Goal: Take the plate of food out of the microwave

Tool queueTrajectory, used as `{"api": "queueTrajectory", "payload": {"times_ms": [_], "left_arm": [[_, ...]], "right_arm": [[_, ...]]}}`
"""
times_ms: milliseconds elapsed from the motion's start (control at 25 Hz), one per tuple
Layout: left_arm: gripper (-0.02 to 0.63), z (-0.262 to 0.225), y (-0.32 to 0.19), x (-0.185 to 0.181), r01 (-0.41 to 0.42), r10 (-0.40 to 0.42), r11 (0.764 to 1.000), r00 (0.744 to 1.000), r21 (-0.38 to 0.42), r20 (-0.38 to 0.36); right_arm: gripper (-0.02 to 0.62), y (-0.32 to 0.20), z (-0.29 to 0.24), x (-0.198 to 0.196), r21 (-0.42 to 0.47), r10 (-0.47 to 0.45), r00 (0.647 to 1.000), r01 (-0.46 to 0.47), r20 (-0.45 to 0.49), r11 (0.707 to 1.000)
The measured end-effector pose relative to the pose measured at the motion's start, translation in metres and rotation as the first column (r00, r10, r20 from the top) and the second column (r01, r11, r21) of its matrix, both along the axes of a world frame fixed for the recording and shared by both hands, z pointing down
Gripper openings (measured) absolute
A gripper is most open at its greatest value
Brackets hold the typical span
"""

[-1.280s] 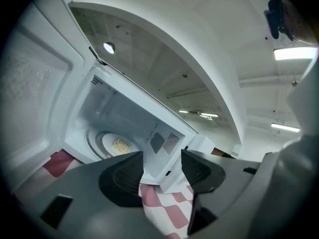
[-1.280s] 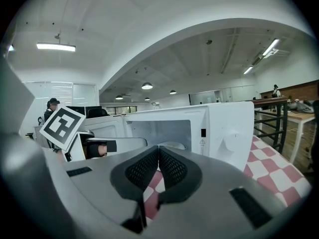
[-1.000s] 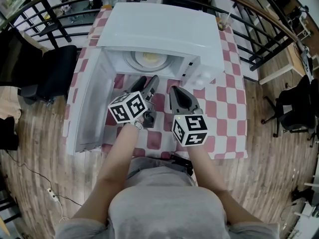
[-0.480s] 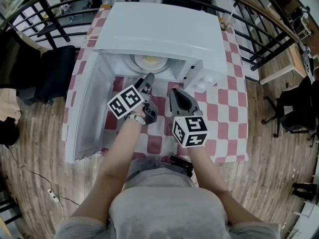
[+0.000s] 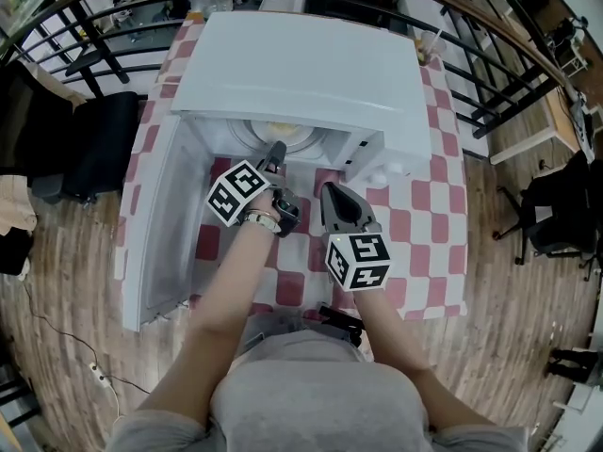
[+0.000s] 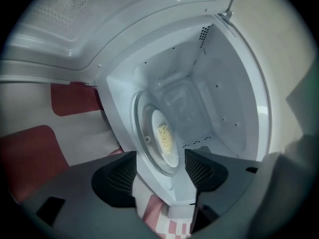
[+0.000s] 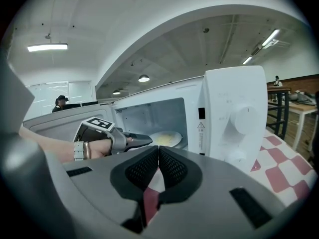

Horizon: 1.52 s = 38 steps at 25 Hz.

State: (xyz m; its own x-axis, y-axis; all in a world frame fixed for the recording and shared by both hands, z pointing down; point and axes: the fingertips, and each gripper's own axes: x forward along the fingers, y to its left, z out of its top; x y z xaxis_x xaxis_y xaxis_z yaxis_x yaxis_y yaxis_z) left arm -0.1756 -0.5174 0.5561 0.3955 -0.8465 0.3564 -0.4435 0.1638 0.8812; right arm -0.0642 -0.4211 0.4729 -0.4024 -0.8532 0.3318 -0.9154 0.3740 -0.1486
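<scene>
One plate of food (image 6: pixel 164 138) sits inside the microwave (image 5: pixel 301 64), ahead of the left gripper (image 6: pixel 160 173), its empty fingers just spread wider; slide them level around the rim. The right gripper (image 7: pixel 158 158) has its fingers pressed together.

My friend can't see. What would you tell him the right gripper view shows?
An open white microwave holds a plate of food; the left gripper reaches toward it, jaws just opening wider, gripping nothing. The right gripper sits shut in front.
</scene>
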Motion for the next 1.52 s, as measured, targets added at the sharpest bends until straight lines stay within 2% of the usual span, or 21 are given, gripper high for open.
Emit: {"api": "queueTrajectory", "payload": {"times_ms": [200, 360, 600, 920, 1040, 1120, 1400, 1520], "left_arm": [[0.288, 0.013, -0.007, -0.003, 0.055, -0.054, 0.995, 0.999, -0.087, 0.003], [0.288, 0.016, -0.01, -0.003, 0.082, -0.078, 0.988, 0.996, -0.131, 0.033], [0.295, 0.025, -0.011, -0.007, 0.136, -0.123, 0.966, 0.99, -0.221, 0.07], [0.304, 0.034, -0.016, -0.01, 0.187, -0.174, 0.945, 0.982, -0.269, 0.073], [0.31, 0.039, -0.019, -0.008, 0.185, -0.17, 0.937, 0.982, -0.295, 0.078], [0.331, 0.044, -0.02, -0.008, 0.188, -0.177, 0.934, 0.982, -0.304, 0.062], [0.328, 0.045, -0.018, -0.014, 0.197, -0.197, 0.93, 0.98, -0.309, 0.032], [0.306, 0.043, -0.015, -0.015, 0.193, -0.197, 0.932, 0.98, -0.308, 0.017]], "right_arm": [[0.026, -0.003, 0.004, 0.004, -0.015, 0.012, 1.0, -0.013, -0.004, 1.0], [0.026, -0.005, 0.009, 0.006, -0.026, 0.017, 1.0, -0.018, -0.006, 1.0], [0.026, -0.006, 0.012, 0.005, -0.036, 0.015, 1.0, -0.015, -0.006, 0.999], [0.026, -0.007, 0.018, 0.008, -0.052, 0.024, 1.0, -0.024, -0.003, 0.998], [0.026, -0.007, 0.018, 0.006, -0.053, 0.017, 1.0, -0.017, -0.004, 0.998], [0.026, -0.006, 0.018, 0.005, -0.051, 0.012, 1.0, -0.012, -0.006, 0.999], [0.026, -0.003, 0.02, 0.012, -0.056, 0.032, 0.999, -0.033, -0.006, 0.998], [0.026, -0.003, 0.018, 0.01, -0.051, 0.028, 1.0, -0.028, -0.005, 0.998]]}}
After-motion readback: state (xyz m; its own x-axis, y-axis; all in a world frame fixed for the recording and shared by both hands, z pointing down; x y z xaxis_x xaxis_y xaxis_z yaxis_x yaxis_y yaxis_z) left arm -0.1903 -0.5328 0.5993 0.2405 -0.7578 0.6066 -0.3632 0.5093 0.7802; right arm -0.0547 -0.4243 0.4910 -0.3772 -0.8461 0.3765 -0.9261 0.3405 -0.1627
